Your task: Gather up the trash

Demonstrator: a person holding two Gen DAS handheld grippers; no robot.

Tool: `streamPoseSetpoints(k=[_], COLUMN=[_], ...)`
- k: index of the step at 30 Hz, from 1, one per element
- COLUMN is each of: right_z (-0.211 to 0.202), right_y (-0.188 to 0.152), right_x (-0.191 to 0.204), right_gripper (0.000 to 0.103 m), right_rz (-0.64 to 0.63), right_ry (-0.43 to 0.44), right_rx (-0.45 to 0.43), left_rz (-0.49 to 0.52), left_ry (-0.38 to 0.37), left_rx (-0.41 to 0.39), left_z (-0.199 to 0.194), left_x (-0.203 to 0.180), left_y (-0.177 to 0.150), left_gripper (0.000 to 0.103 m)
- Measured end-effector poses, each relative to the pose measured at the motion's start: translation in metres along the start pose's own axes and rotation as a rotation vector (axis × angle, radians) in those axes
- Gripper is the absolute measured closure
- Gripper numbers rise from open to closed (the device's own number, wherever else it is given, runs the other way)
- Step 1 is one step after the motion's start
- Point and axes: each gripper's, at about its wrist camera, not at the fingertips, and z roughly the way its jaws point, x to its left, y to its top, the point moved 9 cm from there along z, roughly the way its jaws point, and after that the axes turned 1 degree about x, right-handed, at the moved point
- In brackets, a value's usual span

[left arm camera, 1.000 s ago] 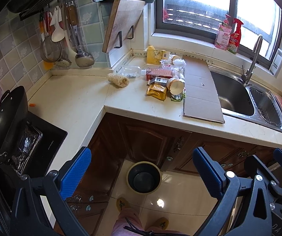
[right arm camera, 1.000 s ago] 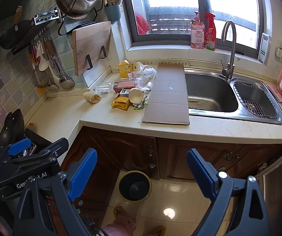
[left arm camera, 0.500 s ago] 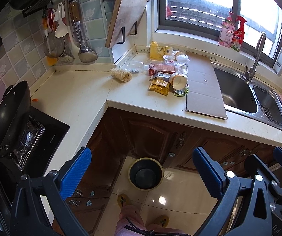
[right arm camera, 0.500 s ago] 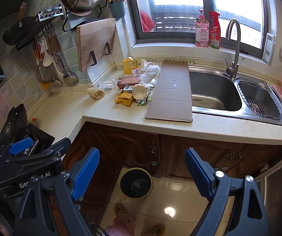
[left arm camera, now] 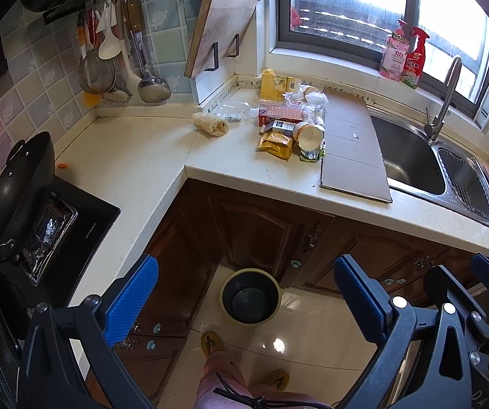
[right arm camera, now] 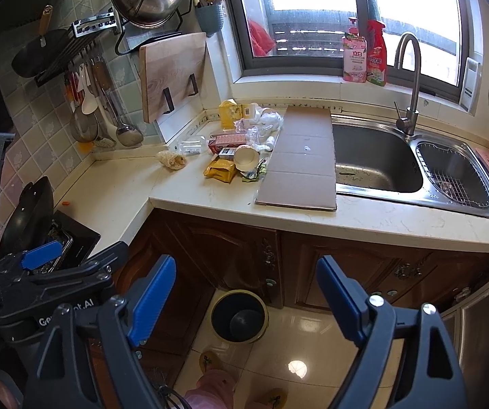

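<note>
Presently, my inventory, taking the flattened cardboard sheet (right arm camera: 300, 156) on the countertop (right arm camera: 374, 220) as landmark.

Trash, all just left of the sheet: a paper cup (right arm camera: 245, 157) on its side, mouth toward me; a yellow snack packet (right arm camera: 220, 171) left of the cup; a green wrapper (right arm camera: 256, 172) touching the sheet's left edge; a red carton (right arm camera: 227, 141) behind the cup; crumpled white plastic (right arm camera: 268, 119) at the sheet's far left corner; a yellow box (right arm camera: 228, 113) behind that; a clear plastic bottle (right arm camera: 191, 145) lying further left; a loofah scrubber (right arm camera: 173, 162) left again.

Right of the sheet, touching it: the steel sink (right arm camera: 377, 163).

Below the sheet, on the floor against the cabinets: a round trash bin (right arm camera: 238, 320), black-lined.

My left gripper (left arm camera: 244, 301): jaws released, nothing between them, over the bin.

My right gripper (right arm camera: 246, 301): jaws spread wide, having just been narrowing slightly, nothing between them, likewise above the bin, well short of the trash.
</note>
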Motion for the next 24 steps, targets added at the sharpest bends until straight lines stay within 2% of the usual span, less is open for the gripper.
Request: streamPoseSetpoints(k=[9,16,24], right_z=[0.001,0.01,0.034], right_y=[-0.001,-0.001,0.011], right_x=[0.001,0.008,0.011], right_gripper=[0.017,0.017,0.018], right_rz=[0.003,0.009,0.019], right_ry=[0.005,0.052,0.058], right_rx=[0.004,0.024,0.052], left_rz=[-0.003,-0.001,0.015], left_ry=[0.002,0.024,0.039], left_rx=[0.01,0.044,0.064], left_z=[-0.001,0.005,0.03], left_x=[-0.002,0.004,0.021], left_y=[-0.002,-0.005,0.019], left_gripper=[0.001,0.001,0.001])
